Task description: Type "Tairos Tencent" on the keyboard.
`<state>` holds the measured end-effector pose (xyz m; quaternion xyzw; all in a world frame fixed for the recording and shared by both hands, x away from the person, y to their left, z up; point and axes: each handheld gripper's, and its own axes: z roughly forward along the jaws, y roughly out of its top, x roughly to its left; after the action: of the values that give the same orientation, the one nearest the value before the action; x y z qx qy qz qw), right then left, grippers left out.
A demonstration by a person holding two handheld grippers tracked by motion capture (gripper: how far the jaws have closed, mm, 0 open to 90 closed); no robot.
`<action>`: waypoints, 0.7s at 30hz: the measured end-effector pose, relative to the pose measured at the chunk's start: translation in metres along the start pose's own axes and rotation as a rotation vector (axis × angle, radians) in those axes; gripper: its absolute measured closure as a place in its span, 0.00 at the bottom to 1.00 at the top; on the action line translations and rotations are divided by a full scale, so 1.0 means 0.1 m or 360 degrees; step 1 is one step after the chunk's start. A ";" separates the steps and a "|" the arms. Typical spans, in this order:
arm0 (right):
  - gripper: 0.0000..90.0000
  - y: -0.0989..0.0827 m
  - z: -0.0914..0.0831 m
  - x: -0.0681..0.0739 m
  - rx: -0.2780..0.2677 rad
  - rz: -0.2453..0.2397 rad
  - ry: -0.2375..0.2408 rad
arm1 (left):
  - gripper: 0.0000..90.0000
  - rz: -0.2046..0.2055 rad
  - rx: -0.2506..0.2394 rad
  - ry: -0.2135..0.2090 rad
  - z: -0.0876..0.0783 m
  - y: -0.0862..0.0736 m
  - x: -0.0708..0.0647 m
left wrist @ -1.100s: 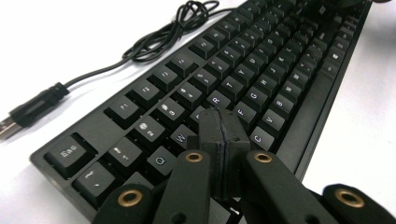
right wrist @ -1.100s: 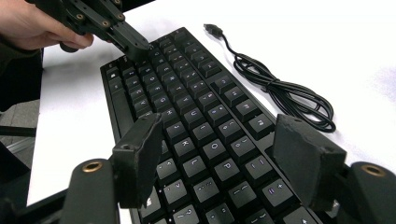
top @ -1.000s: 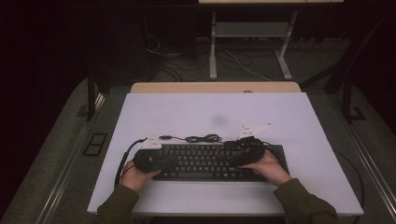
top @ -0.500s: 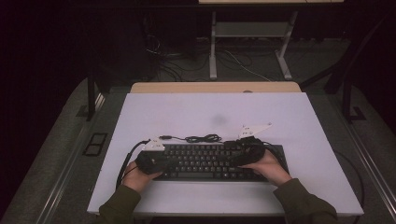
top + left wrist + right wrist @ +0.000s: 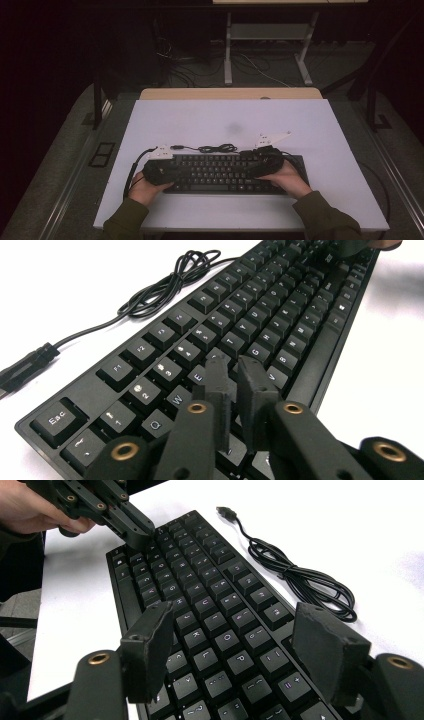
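Left to right: my left gripper (image 5: pixel 167 170) sits over the left end of the keyboard (image 5: pixel 220 172), my left hand (image 5: pixel 145 187) behind it at 7 o'clock of the board. In the left gripper view its jaws stand almost together, only a thin slit between the fingertips (image 5: pixel 218 377), nothing pinched; they've just been opening a touch. Tips hang over the letter keys near E/R, can't tell if they press a key

Keyboard lies flat on the white table (image 5: pixel 200 125), long side across, in the near half of the top, roughly 6 o'clock from table centre. Its cable (image 5: pixel 215 148) is bunched in a loose coil at 12 o'clock of the board, just beside the back edge, plug (image 5: pixel 25 367) lying free on the table toward the left

My right gripper (image 5: pixel 265 162) is over the right end of the board, right hand (image 5: pixel 287 177) wrapped on it at 5 o'clock. In the right gripper view the jaws are spread wide, pads (image 5: pixel 150 647) either side of the punctuation keys, gripping nothing, hovering just above the keycaps
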<state>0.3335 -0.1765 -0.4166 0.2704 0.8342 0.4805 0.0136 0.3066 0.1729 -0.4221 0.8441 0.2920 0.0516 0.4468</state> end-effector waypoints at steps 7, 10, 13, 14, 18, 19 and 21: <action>0.36 0.00 0.00 -0.01 -0.0012 0.0012 0.0005 | 0.77 -0.0009 -0.0034 0.0001 -0.03 0.01 -0.01; 0.36 0.00 0.00 -0.02 -0.0013 0.0015 0.0011 | 0.73 -0.0012 -0.0039 0.0000 -0.04 0.01 -0.02; 0.36 0.01 0.00 -0.02 -0.0014 0.0012 0.0015 | 0.70 -0.0004 -0.0038 0.0001 -0.05 0.02 -0.04; 0.36 0.01 0.00 -0.02 -0.0015 0.0012 0.0015 | 0.68 -0.0009 -0.0042 0.0001 -0.05 0.02 -0.06; 0.36 0.01 0.02 -0.02 -0.0013 0.0008 0.0018 | 0.65 -0.0002 -0.0044 -0.0005 -0.05 0.02 -0.10; 0.36 0.01 0.02 -0.02 -0.0015 0.0010 0.0017 | 0.65 0.0000 -0.0046 -0.0008 -0.05 0.02 -0.11; 0.36 0.01 0.01 -0.02 -0.0015 0.0009 0.0018 | 0.66 0.0001 -0.0046 -0.0017 -0.05 0.02 -0.12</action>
<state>0.3360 -0.1758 -0.4167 0.2700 0.8312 0.4859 0.0087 0.2954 0.1691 -0.4153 0.8379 0.2886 0.0515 0.4604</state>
